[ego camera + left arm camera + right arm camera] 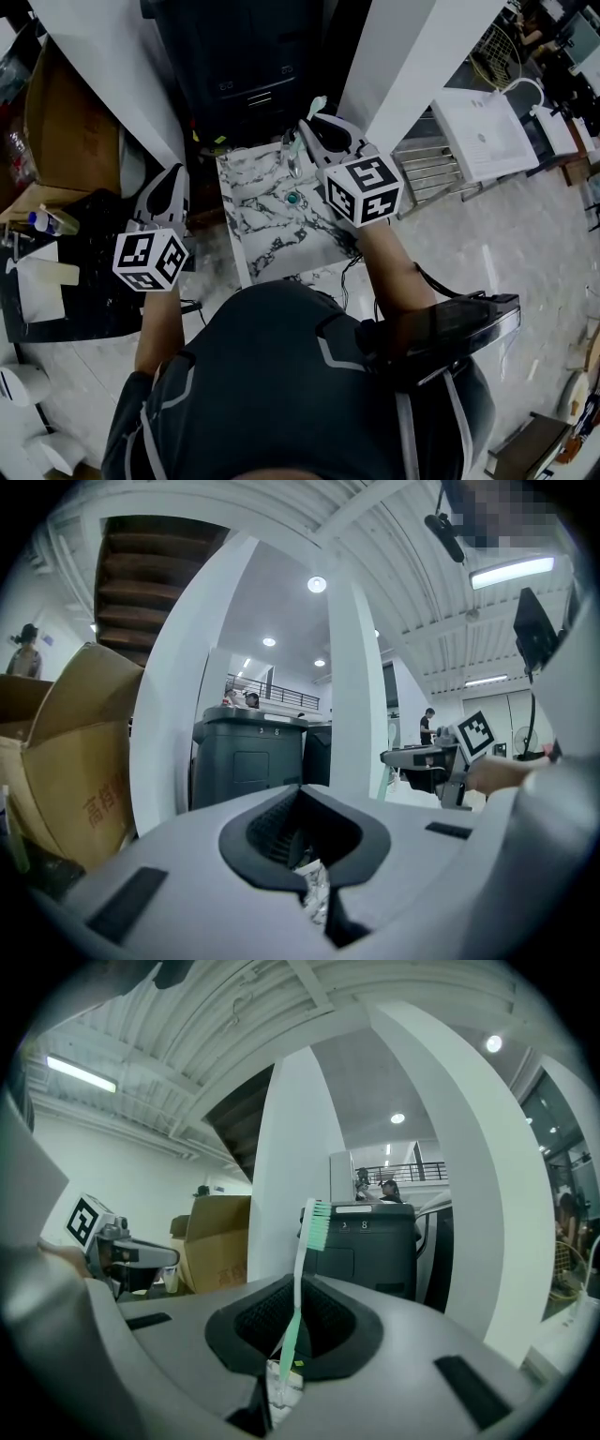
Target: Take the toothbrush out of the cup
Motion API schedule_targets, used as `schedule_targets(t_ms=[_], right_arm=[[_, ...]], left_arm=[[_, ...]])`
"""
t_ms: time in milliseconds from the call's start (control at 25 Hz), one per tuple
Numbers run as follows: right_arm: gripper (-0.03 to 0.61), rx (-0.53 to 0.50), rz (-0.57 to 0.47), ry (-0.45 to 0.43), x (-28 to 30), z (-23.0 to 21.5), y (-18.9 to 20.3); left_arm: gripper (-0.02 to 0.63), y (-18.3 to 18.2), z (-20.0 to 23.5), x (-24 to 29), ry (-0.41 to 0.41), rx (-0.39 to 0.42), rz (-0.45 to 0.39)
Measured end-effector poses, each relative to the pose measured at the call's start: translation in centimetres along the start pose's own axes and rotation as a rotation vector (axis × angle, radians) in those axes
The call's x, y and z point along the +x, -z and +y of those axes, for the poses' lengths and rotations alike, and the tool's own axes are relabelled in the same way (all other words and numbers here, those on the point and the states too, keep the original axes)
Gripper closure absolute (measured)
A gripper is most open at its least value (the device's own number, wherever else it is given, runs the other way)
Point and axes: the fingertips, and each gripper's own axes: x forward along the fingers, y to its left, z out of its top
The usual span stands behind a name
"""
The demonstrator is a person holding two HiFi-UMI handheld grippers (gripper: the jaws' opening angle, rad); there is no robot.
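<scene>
Holding the toothbrush (301, 1283) is your right gripper (281, 1372): its fingers are clenched on the lower handle, and the brush stands nearly upright with the pale green bristles on top. From the head view, the right gripper (314, 127) hangs over the far end of the marble bench (253, 234). What looks like a clear cup (291, 157) stands just beside and below it. The brush head (316, 106) pokes out beyond the fingers, away from you. I cannot tell from here whether the handle's foot is fully above the cup rim, but the lift looks to be at its end or very near it.

Your left gripper (167, 187) is off the left edge of the bench, well apart from the cup. In its own view the fingers (349, 850) are pressed together on nothing, with only a sliver of marble showing through the gap.

For the next move, I'd judge you need a straight carry away from the cup with the squeeze kept firm. The handle is thin and could pivot in the pads if you tilt. A small teal object (292, 198) lies on the bench, so pick a bare patch if you mean to lay the brush down.
</scene>
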Motion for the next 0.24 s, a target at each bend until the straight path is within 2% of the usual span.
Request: schedule_targets(t_ms=[240], right_arm=[[0.535, -0.001, 0.001, 0.003, 0.31, 0.01, 0.33]], left_arm=[[0.604, 0.31, 0.06, -0.05, 0.001, 0.002, 0.002]])
